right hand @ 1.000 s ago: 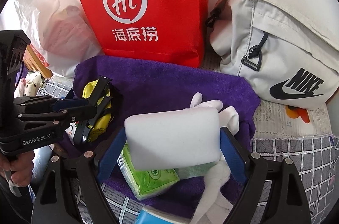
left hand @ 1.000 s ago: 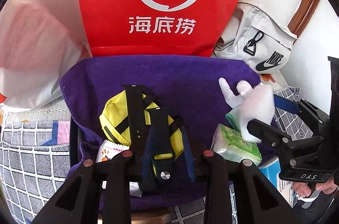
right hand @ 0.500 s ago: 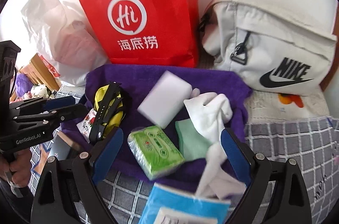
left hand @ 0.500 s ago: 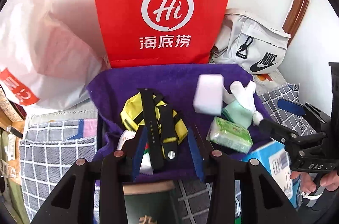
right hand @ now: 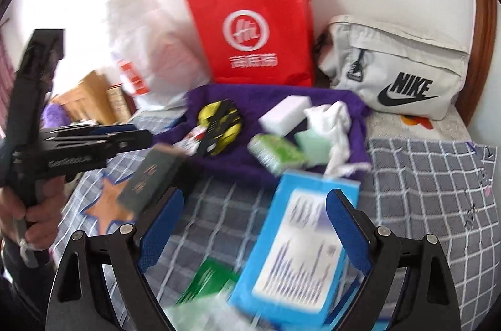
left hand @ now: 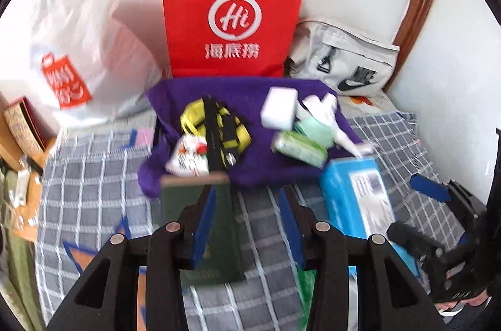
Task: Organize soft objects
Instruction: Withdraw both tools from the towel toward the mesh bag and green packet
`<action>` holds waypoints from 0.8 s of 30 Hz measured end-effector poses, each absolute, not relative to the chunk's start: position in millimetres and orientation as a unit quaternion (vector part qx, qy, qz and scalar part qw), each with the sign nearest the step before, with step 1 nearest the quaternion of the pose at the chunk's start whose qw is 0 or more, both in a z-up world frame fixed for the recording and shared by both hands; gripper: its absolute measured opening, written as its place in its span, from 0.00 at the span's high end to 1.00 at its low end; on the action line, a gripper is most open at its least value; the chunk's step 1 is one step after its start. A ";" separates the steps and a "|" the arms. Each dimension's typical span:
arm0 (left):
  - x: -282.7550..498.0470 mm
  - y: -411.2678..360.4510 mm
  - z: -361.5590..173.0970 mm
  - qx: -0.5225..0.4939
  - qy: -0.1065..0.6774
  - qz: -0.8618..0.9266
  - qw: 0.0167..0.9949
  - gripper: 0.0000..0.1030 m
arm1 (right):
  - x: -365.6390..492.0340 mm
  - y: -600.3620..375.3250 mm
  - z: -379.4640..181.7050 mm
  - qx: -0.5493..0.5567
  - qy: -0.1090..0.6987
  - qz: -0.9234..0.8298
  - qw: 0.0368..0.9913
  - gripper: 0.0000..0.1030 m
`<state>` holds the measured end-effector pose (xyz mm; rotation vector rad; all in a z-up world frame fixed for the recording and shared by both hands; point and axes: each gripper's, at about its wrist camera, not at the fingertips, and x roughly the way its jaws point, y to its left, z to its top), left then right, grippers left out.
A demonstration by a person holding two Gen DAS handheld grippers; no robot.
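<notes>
A purple towel (left hand: pixel 250 171) (right hand: pixel 275 94) lies on the checked bed. On it rest a white sponge (left hand: pixel 279 108) (right hand: pixel 284 114), a white glove (left hand: pixel 322 108) (right hand: pixel 332 124), a green tissue pack (left hand: pixel 297 147) (right hand: pixel 275 154), a mint cloth (left hand: pixel 313 130) (right hand: pixel 313 143), a yellow-and-black strap bundle (left hand: pixel 216 127) (right hand: pixel 219 121) and a snack packet (left hand: pixel 188 155). My left gripper (left hand: pixel 247 202) (right hand: pixel 125 140) is open and empty, pulled back from the towel. My right gripper (right hand: pixel 253 205) (left hand: pixel 429 193) is open and empty above a blue box.
A red paper bag (left hand: pixel 233 18) (right hand: pixel 253 24), a white plastic bag (left hand: pixel 69 43) and a grey Nike bag (left hand: pixel 344 64) (right hand: pixel 397 64) stand behind the towel. A dark green box (left hand: pixel 200 224) (right hand: pixel 150 180) and a blue box (left hand: pixel 357 199) (right hand: pixel 300 252) lie in front of it.
My right gripper let go of the white sponge, which now lies on the towel. Both grippers pulled back from the towel, so the boxes in front came into view.
</notes>
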<state>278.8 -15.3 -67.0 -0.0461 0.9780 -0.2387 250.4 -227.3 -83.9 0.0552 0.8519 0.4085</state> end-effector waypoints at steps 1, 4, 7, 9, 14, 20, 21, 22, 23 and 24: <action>272.0 -15.9 -68.7 -0.025 0.471 -0.116 0.874 0.61 | 240.8 -226.4 -84.3 0.024 0.410 0.197 0.890 0.10; 249.5 -19.2 -74.1 -0.020 0.477 -0.114 0.871 0.61 | 217.4 -226.7 -88.2 0.032 0.412 0.201 0.888 0.10; 226.3 -20.0 -75.4 -0.017 0.478 -0.109 0.872 0.60 | 196.6 -227.4 -95.0 0.038 0.415 0.208 0.885 0.10; 211.9 -20.6 -74.7 -0.019 0.477 -0.108 0.872 0.55 | 183.9 -227.8 -100.9 0.037 0.414 0.208 0.885 0.10; 182.8 -22.1 -75.1 -0.016 0.475 -0.111 0.873 0.54 | 159.0 -226.9 -119.9 0.040 0.423 0.216 0.879 0.10; 160.2 -23.8 -83.3 -0.005 0.486 -0.106 0.868 0.53 | 144.6 -226.6 -148.7 0.048 0.444 0.215 0.868 0.10; 158.0 -23.4 -84.5 -0.005 0.486 -0.104 0.868 0.51 | 142.7 -225.9 -153.0 0.047 0.445 0.215 0.868 0.10; 156.7 -22.7 -85.7 -0.005 0.486 -0.103 0.868 0.50 | 141.3 -224.7 -156.8 0.047 0.447 0.216 0.867 0.10; 154.6 -22.3 -87.5 -0.006 0.488 -0.102 0.867 0.50 | 140.0 -223.5 -161.0 0.046 0.449 0.219 0.865 0.10; 152.0 -21.6 -90.2 -0.007 0.489 -0.100 0.866 0.50 | 138.8 -222.4 -165.1 0.045 0.451 0.221 0.864 0.10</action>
